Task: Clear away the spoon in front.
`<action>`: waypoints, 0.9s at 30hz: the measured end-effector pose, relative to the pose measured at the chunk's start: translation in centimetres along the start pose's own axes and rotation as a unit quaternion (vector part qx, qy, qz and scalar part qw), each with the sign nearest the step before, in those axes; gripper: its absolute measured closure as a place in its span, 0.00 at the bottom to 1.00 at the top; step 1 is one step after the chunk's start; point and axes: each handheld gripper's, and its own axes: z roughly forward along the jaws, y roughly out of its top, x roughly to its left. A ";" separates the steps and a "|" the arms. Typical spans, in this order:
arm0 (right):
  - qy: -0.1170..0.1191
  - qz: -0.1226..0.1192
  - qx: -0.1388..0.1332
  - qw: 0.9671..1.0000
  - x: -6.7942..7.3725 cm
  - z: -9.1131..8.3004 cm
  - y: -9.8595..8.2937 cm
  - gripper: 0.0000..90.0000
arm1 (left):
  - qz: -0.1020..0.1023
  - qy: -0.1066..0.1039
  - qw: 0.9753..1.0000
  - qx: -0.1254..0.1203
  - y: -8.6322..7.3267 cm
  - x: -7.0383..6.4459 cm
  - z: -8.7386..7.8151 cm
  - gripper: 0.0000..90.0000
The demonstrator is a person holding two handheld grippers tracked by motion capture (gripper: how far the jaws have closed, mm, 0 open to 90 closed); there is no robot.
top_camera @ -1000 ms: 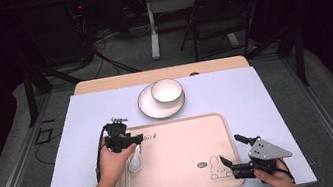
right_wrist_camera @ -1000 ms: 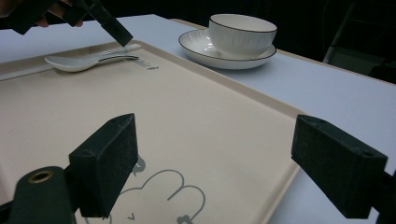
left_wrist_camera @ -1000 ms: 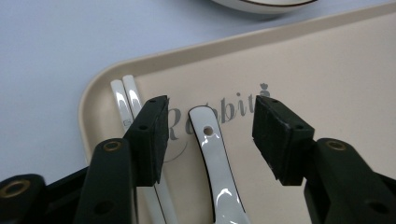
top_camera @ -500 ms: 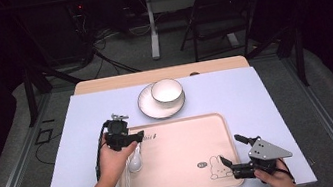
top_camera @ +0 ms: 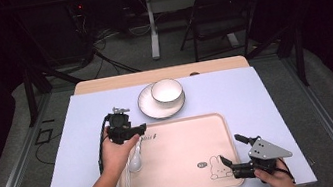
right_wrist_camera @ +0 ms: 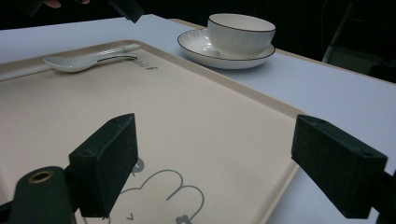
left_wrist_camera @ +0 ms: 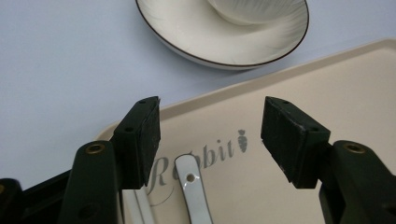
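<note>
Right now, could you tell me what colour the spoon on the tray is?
White spoon, clearest in the right gripper view.

Near the left edge inside the beige rectangular plastic tray [top_camera: 182, 172]: a white ceramic spoon [top_camera: 135, 160]. Behind the tray on the table [top_camera: 277, 101]: a white ribbed bowl [top_camera: 166, 91] in a white dark-rimmed saucer [top_camera: 148, 107].

A white bowl [top_camera: 167, 91] sits on a white saucer [top_camera: 149, 107] with a thin dark rim, on the pale blue table cover [top_camera: 275, 91] just beyond the far edge of the tray. Behind the table, a dark folding chair [top_camera: 222, 13] stands on the grey floor [top_camera: 123, 59] near a white table leg [top_camera: 151, 25], with black cables [top_camera: 95, 39] trailing at the left.
</note>
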 end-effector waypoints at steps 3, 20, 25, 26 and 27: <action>0.000 0.000 -0.001 1.000 0.1 0.0 0.0 0.16 | -0.007 -0.003 1.000 -0.002 0.7 -0.2 0.2 0.42; 0.000 0.002 -0.001 1.000 0.1 -0.1 0.0 0.16 | -0.046 -0.013 0.998 -0.029 5.9 -1.0 1.1 0.42; 0.002 0.001 -0.001 1.000 0.1 -0.1 0.1 0.16 | -0.048 0.007 0.998 -0.033 7.2 -0.9 1.3 0.42; 0.002 0.000 -0.001 1.000 0.1 -0.1 0.1 0.16 | -0.048 0.010 0.998 -0.033 7.4 -0.9 1.4 0.41; 0.002 0.001 -0.001 1.000 0.1 -0.1 0.1 0.16 | -0.048 0.012 0.998 -0.033 7.6 -0.9 1.4 0.41</action>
